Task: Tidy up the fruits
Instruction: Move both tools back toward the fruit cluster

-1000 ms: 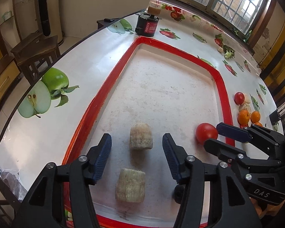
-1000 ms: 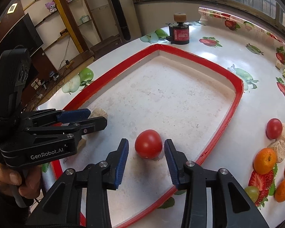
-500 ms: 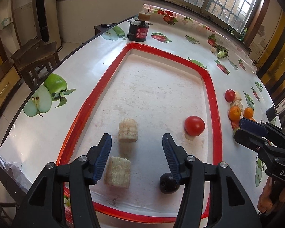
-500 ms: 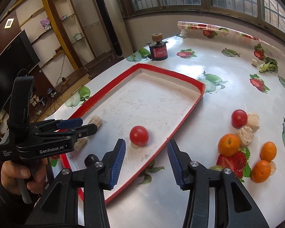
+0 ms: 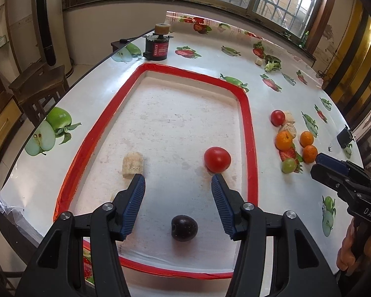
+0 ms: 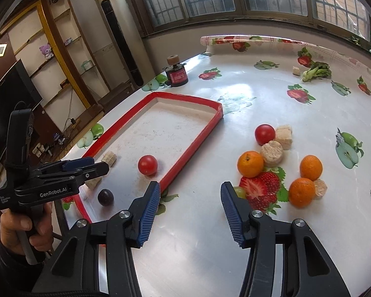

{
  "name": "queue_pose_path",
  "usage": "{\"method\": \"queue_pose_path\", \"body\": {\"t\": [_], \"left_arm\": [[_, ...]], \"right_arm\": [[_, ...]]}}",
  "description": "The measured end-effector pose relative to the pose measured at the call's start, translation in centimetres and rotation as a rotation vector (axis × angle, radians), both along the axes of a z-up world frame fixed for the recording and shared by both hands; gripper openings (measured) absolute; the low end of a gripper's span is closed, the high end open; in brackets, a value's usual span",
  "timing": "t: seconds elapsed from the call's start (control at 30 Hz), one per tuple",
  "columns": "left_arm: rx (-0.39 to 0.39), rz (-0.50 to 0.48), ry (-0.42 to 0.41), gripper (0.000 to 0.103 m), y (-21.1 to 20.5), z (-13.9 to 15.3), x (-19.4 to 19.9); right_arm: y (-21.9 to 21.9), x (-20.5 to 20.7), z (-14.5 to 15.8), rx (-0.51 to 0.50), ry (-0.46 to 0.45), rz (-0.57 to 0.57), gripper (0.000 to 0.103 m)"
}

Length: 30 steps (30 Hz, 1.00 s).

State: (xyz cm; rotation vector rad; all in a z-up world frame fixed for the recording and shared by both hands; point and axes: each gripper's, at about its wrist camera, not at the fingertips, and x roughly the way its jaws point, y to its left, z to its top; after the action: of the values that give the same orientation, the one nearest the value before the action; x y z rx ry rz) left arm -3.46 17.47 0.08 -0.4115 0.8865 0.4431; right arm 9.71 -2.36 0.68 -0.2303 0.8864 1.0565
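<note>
A red-rimmed tray (image 5: 249, 133) (image 6: 200, 133) holds a red tomato (image 5: 217, 159) (image 6: 147, 164), a dark plum (image 5: 184, 228) (image 6: 105, 197) and a beige block (image 5: 132, 164) (image 6: 109, 158). My left gripper (image 5: 178, 185) (image 6: 96, 167) is open and empty above the tray's near end, over the plum. My right gripper (image 6: 189, 190) (image 5: 320, 164) is open and empty over the table right of the tray. Beyond it lie a second tomato (image 6: 264, 134), three oranges (image 6: 250, 163), a green grape (image 6: 240, 191) and beige blocks (image 6: 272, 150).
A black and red device (image 5: 158, 47) (image 6: 176, 74) stands beyond the tray's far end. A green vegetable (image 6: 316, 72) lies at the table's far side. The table edge runs along the left, with wooden chairs (image 5: 37, 86) below. The tablecloth has printed fruit.
Both grippers have pulled back and up from the tray. The right gripper has left the tomato and swung right towards the loose fruit. The plum has come into view.
</note>
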Motion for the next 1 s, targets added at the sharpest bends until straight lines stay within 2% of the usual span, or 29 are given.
{"method": "queue_pose_path", "body": {"t": [0.5, 1.0], "left_arm": [[0.014, -0.061, -0.006, 0.057, -3.1, 0.9, 1.6], [0.004, -0.189, -0.008, 0.057, -7.7, 1.2, 5.0]], "right_arm": [[-4.6, 2.1, -0.2, 0.017, 0.013, -0.093, 0.053], [-7.7, 4.1, -1.2, 0.01, 0.032, -0.17, 0.053]]}}
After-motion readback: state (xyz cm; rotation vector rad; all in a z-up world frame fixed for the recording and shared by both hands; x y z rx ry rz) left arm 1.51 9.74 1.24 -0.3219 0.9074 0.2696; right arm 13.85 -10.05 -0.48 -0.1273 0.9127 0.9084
